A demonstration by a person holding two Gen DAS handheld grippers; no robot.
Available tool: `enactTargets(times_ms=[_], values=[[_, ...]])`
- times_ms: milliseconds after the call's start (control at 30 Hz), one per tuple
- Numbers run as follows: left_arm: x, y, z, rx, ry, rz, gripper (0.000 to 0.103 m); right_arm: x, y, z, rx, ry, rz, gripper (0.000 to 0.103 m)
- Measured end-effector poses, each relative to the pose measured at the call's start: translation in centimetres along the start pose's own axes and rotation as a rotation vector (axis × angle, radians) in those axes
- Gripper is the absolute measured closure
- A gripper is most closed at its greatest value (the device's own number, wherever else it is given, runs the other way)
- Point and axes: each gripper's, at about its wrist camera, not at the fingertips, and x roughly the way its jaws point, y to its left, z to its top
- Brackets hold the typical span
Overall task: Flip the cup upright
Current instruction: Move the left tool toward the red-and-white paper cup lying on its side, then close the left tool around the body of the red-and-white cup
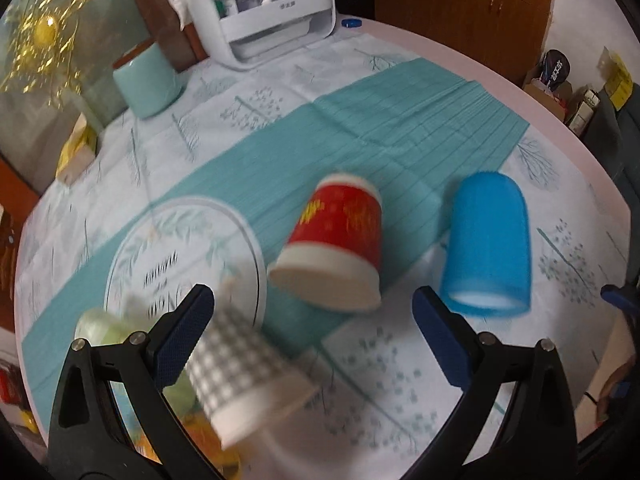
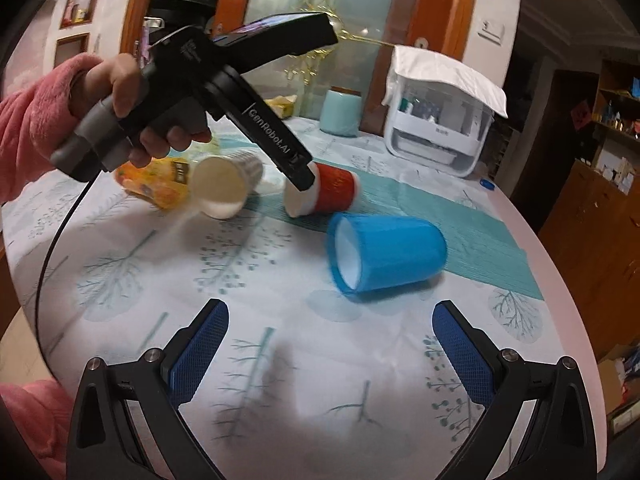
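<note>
A white organizer (image 1: pixel 276 12) and teal canister (image 1: pixel 150 80) stand on the tablecloth (image 1: pixel 400 128).

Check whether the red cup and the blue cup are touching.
Apart. The left wrist view shows tablecloth between the red cup and the blue cup, both lying on their sides.

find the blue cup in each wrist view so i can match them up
Left wrist: blue cup right of centre, on its side, just beyond the left gripper's right fingertip.
Right wrist: blue cup centre, lying ahead of the open right gripper.
Shared landmark: the red cup, lying to its left in both.
</note>
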Motion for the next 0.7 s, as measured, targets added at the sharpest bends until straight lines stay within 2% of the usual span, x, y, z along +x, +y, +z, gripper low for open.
enactTargets(times_ms=[67, 267, 300, 367, 400, 700], values=[[0.8, 0.2, 0.5, 0.004, -0.009, 0.005, 0.004, 1.0, -1.3, 0.1, 0.039, 0.028, -0.005, 0.0], [3.7, 0.5, 1.1, 0.013, 0.037, 0.038, 0.005, 3.1, -4.3, 0.1, 0.165, 0.077, 0.007, 0.0], [4.1, 0.5, 1.0, 0.011, 0.048, 0.031, 0.008, 3.4, -4.7, 0.1, 0.183, 0.084, 0.007, 0.0], [4.7, 0.5, 1.0, 0.015, 0.063, 0.018, 0.023, 4.1, -5.8, 0.1, 0.227, 0.102, 0.005, 0.0], [4.9, 0.4, 0.9, 0.021, 0.065, 0.018, 0.033, 4.4, -6.3, 0.0, 0.249, 0.111, 0.006, 0.0], [3.6, -1.8, 0.1, 0.143, -0.006, 0.12, 0.034, 5.8, -8.6, -1.1, 0.377, 0.184, -0.02, 0.0]])
